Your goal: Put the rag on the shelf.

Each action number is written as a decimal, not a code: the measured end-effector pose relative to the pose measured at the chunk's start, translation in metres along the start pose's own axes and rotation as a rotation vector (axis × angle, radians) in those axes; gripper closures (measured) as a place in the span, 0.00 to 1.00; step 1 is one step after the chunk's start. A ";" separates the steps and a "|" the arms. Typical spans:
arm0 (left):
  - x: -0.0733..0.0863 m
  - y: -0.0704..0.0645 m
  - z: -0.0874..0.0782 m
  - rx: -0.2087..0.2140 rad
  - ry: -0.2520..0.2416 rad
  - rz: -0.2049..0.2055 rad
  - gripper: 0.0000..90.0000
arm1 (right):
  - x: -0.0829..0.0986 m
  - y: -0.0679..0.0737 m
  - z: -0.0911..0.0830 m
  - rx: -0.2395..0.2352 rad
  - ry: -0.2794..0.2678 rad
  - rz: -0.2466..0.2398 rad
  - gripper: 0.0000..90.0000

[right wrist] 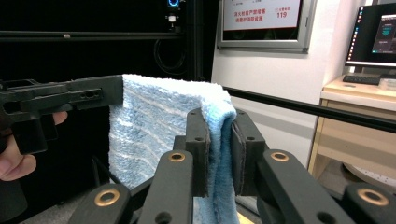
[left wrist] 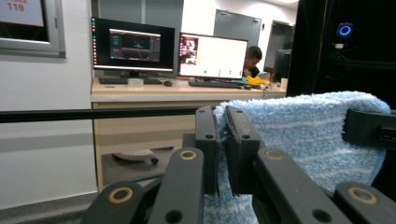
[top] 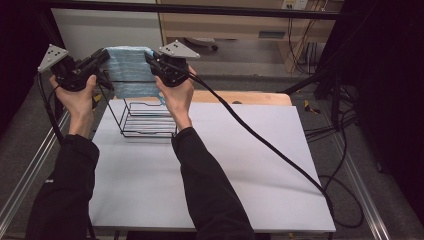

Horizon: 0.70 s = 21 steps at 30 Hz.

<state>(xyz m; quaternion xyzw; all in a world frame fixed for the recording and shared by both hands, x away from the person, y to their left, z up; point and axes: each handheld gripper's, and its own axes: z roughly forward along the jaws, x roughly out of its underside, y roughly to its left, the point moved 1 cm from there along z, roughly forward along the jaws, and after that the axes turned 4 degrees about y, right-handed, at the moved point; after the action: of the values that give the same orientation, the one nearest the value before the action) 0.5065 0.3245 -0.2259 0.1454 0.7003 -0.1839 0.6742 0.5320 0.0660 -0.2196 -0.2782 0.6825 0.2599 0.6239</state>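
So the person has a fluffy light-blue terry towel (top: 131, 70) stretched out in the air between 2 tools, hanging above the far end of a black wire rack (top: 145, 118) that sits on the white surface (top: 210, 180). The left tool (top: 102, 56) is pinched onto 1 top corner, and the right tool (top: 149, 56) is pinched onto the other. In the left tool's own view you can see the jaws squeezed onto the towel's edge (left wrist: 299, 135) with fabric bunched between them; same deal in the right tool's view, towel (right wrist: 159, 126) folded over and clamped.

My take: this thing is light and totally floppy, so it sags wherever it isn't held. Terry pile grips well, so slipping doesn't look likely. Holding both top corners seems the right call, since that keeps the upper edge taut and lets the rest hang flat. Only snag risk I'd guess is loops catching on the rack wires.
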 end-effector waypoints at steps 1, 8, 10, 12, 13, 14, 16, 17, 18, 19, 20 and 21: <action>0.001 0.000 0.000 0.002 0.004 0.004 0.93 | 0.002 0.000 0.000 -0.002 0.001 0.009 0.89; 0.007 -0.002 -0.010 0.028 0.007 0.014 0.93 | 0.009 0.004 -0.006 -0.009 0.002 0.003 0.89; 0.007 -0.003 -0.013 0.032 0.008 0.022 0.93 | 0.010 0.005 -0.007 -0.012 0.004 0.006 0.89; 0.008 -0.004 -0.016 0.038 0.013 0.030 0.93 | 0.011 0.007 -0.009 -0.016 0.003 -0.003 0.88; 0.008 -0.004 -0.018 0.041 0.013 0.029 0.93 | 0.012 0.008 -0.010 -0.022 0.007 -0.002 0.88; 0.009 -0.004 -0.020 0.046 0.016 0.029 0.93 | 0.012 0.009 -0.011 -0.023 0.007 -0.008 0.88; 0.010 -0.004 -0.022 0.055 0.025 0.031 0.93 | 0.013 0.011 -0.013 -0.026 0.013 -0.014 0.88; 0.010 -0.005 -0.024 0.058 0.026 0.033 0.93 | 0.013 0.012 -0.014 -0.028 0.015 -0.015 0.88; 0.011 -0.005 -0.025 0.063 0.027 0.033 0.93 | 0.014 0.013 -0.015 -0.031 0.017 -0.016 0.88; 0.011 -0.005 -0.027 0.070 0.030 0.033 0.93 | 0.014 0.013 -0.016 -0.031 0.020 -0.021 0.88; 0.012 -0.005 -0.028 0.074 0.033 0.035 0.93 | 0.014 0.014 -0.017 -0.032 0.025 -0.022 0.88; 0.012 -0.006 -0.030 0.076 0.038 0.039 0.93 | 0.015 0.015 -0.018 -0.034 0.028 -0.022 0.88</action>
<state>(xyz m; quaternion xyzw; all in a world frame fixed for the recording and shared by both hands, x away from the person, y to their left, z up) 0.4770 0.3323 -0.2373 0.1880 0.7025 -0.1941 0.6584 0.5081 0.0630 -0.2325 -0.2999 0.6835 0.2608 0.6123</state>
